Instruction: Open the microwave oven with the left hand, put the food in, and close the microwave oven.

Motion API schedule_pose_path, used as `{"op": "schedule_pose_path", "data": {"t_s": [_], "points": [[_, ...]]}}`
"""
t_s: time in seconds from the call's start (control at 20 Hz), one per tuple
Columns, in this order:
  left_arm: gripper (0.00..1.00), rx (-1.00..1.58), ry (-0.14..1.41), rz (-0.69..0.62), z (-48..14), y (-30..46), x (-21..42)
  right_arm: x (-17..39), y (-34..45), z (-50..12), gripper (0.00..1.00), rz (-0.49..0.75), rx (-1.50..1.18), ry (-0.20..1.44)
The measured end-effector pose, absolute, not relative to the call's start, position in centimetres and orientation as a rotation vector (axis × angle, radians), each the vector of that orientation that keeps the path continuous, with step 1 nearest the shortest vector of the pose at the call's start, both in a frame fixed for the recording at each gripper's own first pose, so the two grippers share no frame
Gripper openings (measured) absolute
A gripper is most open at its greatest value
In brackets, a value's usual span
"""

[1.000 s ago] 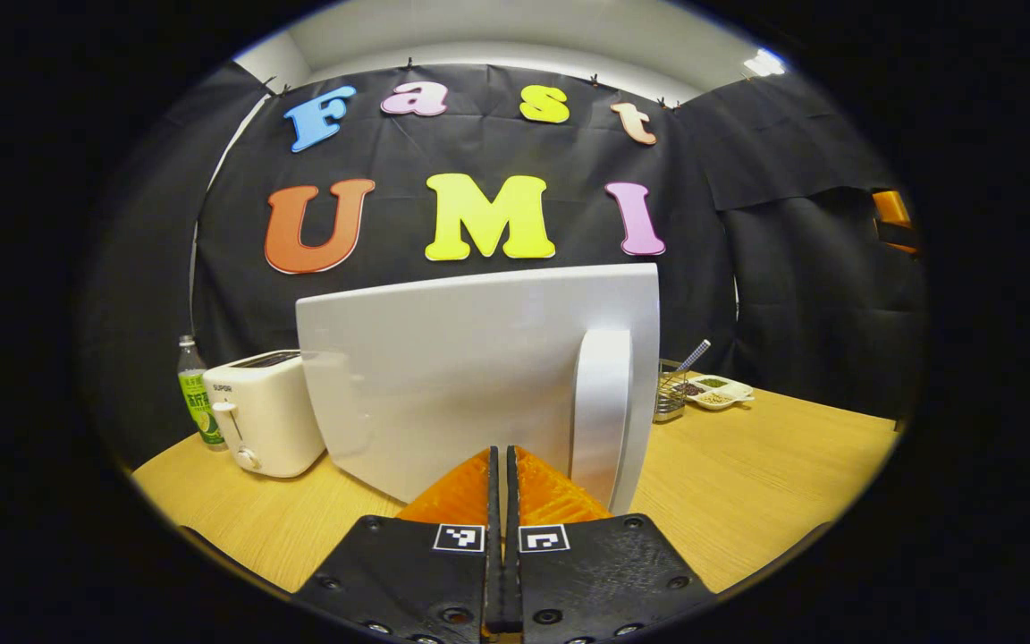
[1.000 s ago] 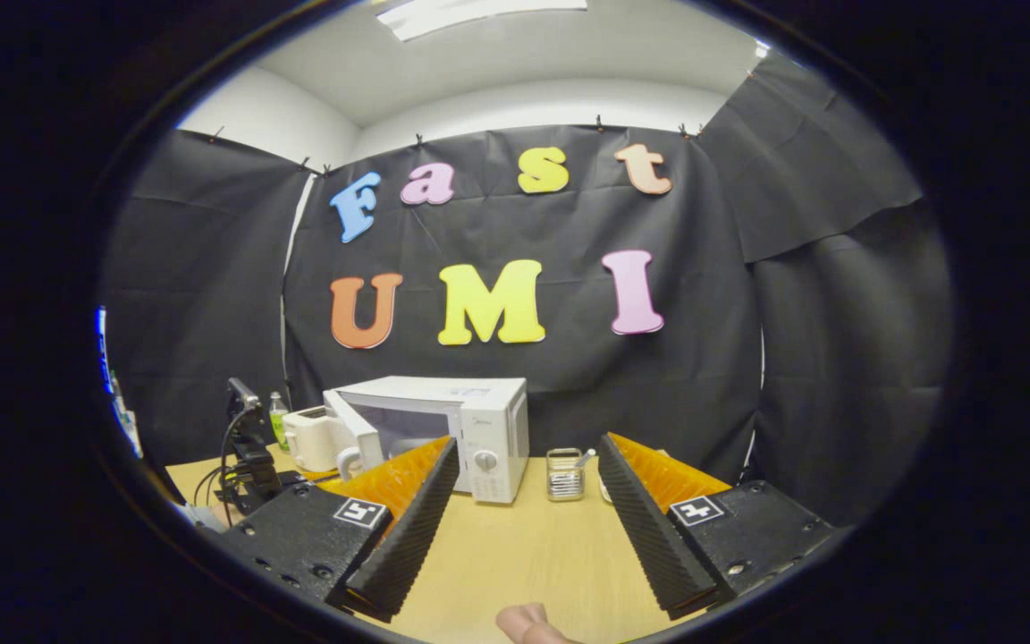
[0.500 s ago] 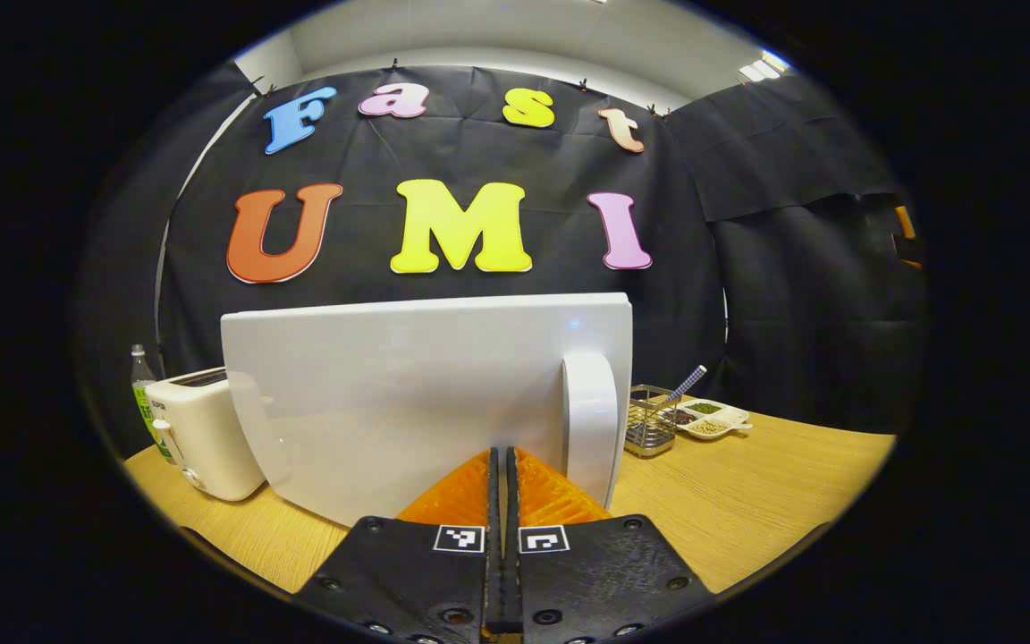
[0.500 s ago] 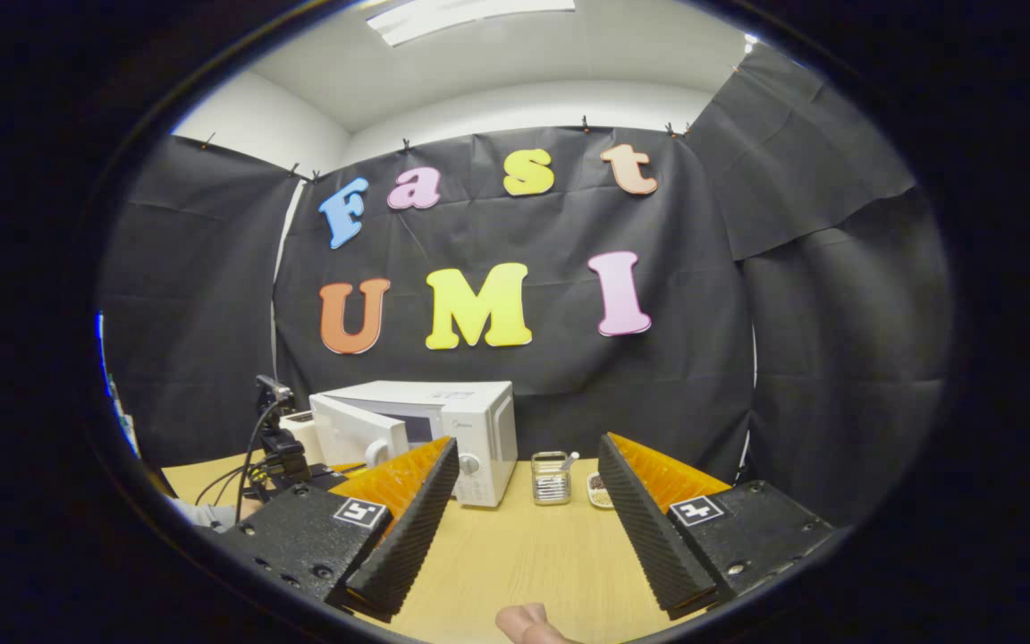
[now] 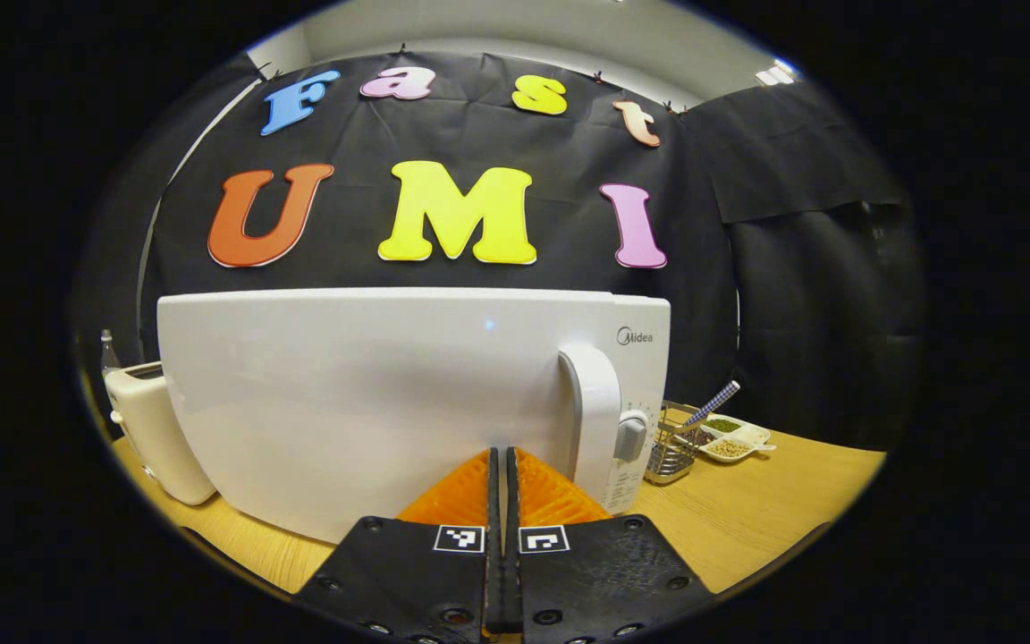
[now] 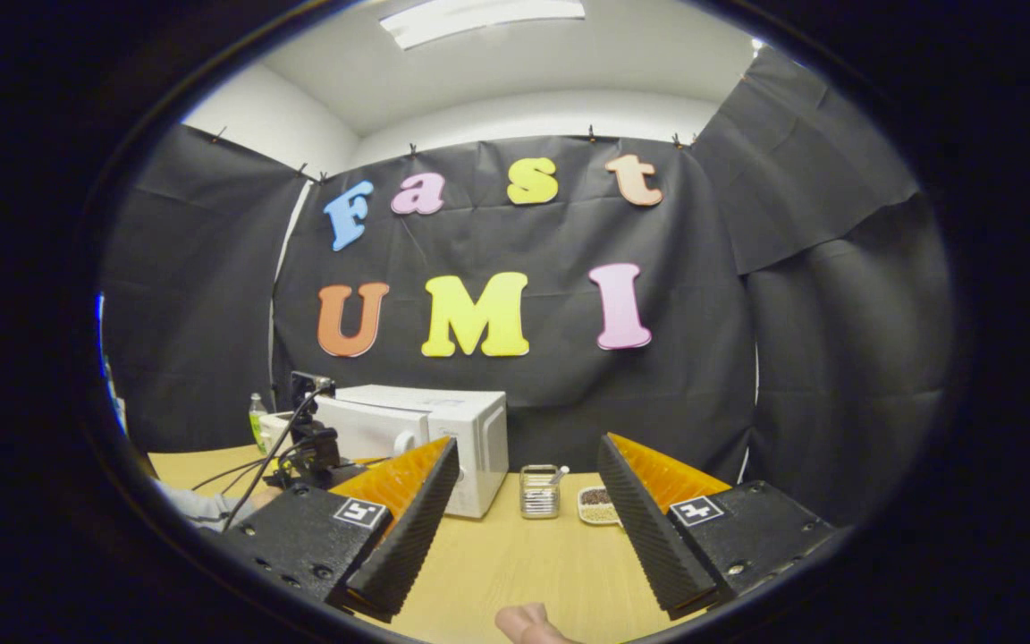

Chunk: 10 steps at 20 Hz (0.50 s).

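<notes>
The white microwave stands close in front in the left gripper view, its door swung almost flush with the control panel. My left gripper is shut with nothing between its fingers. Its tips are against the door face, just left of the vertical handle. The door hides the inside. In the right gripper view the microwave sits at the table's far left, with the left gripper in front of its door. My right gripper hangs open and empty above the table.
A cream toaster stands left of the microwave, with a green bottle behind it. To the right are a wire basket and a small dish of grains. Fingertips of a hand show at the bottom edge.
The microwave door has swung from half open to nearly shut, pushed by the shut left gripper moving forward. The right gripper has stayed open and drifted slightly right.
</notes>
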<state>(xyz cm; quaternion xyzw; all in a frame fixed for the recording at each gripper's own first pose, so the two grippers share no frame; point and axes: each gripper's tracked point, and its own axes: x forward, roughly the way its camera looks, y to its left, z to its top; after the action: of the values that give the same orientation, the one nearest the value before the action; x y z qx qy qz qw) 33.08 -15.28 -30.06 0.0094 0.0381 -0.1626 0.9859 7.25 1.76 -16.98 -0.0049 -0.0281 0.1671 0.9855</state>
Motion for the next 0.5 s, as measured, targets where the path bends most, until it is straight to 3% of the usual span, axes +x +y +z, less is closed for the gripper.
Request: {"op": "schedule_pose_path", "data": {"t_s": [0.1,0.15,0.2,0.45,0.5], "points": [[0.00,0.004,0.090,-0.302,-30.0,-15.0,34.0,7.0,2.2,-17.2,1.00,0.342,-0.020,-0.049],[0.00,0.004,0.083,-0.294,-29.7,-15.0,34.3,6.8,2.4,-17.5,0.90,0.347,-0.020,-0.040],[0.00,-0.015,0.138,-0.279,-30.5,-14.6,34.1,6.5,2.7,-17.6,1.00,0.352,-0.019,-0.030],[0.00,-0.093,0.175,-0.278,-30.2,-15.1,34.2,4.9,3.5,-17.8,1.00,0.342,-0.027,-0.001],[0.00,-0.084,0.171,-0.275,-30.1,-15.0,34.2,4.5,3.7,-17.9,0.90,0.339,-0.019,0.006]]}}
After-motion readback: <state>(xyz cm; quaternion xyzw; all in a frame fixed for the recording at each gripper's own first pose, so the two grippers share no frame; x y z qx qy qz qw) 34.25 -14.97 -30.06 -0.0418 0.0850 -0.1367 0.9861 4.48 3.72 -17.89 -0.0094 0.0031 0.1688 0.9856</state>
